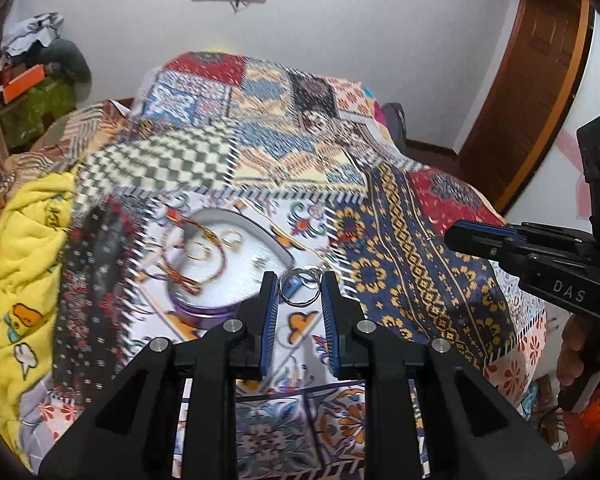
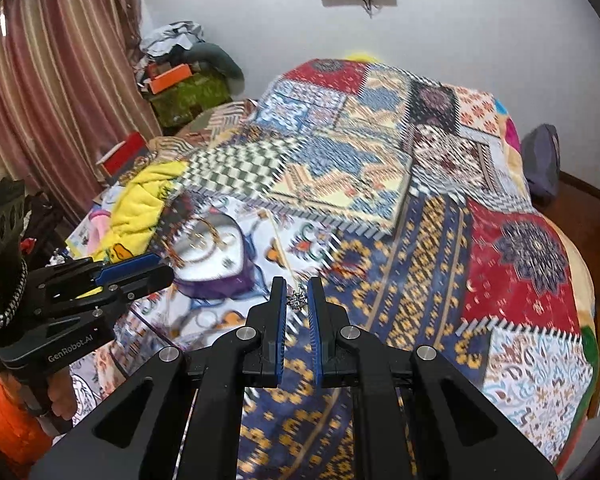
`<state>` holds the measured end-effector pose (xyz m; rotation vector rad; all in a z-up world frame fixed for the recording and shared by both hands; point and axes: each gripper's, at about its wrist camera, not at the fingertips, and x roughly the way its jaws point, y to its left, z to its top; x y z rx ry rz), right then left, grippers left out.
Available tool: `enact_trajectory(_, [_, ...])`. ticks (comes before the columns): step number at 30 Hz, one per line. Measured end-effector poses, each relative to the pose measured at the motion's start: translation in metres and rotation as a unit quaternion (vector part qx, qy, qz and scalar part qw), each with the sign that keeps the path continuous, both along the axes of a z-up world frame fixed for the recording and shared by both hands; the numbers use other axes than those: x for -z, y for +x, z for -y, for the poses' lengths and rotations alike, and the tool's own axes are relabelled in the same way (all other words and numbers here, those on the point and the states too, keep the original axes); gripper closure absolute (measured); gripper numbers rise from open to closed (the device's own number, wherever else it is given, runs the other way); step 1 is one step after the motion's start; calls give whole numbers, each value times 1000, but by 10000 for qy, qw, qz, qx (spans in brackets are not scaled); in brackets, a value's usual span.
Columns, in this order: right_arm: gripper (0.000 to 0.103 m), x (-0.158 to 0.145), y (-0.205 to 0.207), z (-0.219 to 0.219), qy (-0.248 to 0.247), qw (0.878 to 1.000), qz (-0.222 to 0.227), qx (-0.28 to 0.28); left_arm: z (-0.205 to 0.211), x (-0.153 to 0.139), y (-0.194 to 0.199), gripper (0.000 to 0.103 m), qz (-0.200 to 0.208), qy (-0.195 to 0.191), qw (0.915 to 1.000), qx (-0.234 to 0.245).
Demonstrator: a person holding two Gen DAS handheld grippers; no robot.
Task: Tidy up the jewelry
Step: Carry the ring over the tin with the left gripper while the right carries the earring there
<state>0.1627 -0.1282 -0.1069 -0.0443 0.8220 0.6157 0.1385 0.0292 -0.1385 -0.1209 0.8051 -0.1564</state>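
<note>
A heart-shaped jewelry box (image 1: 256, 272) with a white lining and purple sides lies on the patchwork bedspread; it also shows in the right wrist view (image 2: 236, 258). In it lie several gold bangles (image 1: 198, 254) and a beaded bracelet (image 1: 188, 276). My left gripper (image 1: 299, 288) is shut on silver rings (image 1: 300, 290) held between its fingertips, just right of the box. My right gripper (image 2: 298, 296) is shut on a small silver star-shaped piece (image 2: 297, 301), held above the bedspread right of the box.
The patchwork bedspread (image 2: 420, 220) covers the bed. A yellow blanket (image 1: 32, 264) lies at the left. Cluttered bags and clothes (image 2: 184, 88) stand by the far wall, a curtain (image 2: 52, 100) at the left. A wooden door (image 1: 532, 92) is at the right.
</note>
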Motion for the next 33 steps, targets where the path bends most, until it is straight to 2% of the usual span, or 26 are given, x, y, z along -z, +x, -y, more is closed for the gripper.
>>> enact_trajectory(5, [94,-8,2,-23,86,9997,128,-198,-18,-9,-4,82,155,-4,9997,-188])
enact_trajectory(12, [94,-11,8,-51,176,9986,184,-463,-41,-7,-4,82,185,-12,9988,-442])
enact_trajectory(22, [94,11,22,-92,118,9963,-44,-845,-55,7,5,82,69,9,9987,-514])
enact_trajectory(33, [94,38,39,-110,-64,9947,-372,-958,-55,28,25,82,-117,-33,9991,-411])
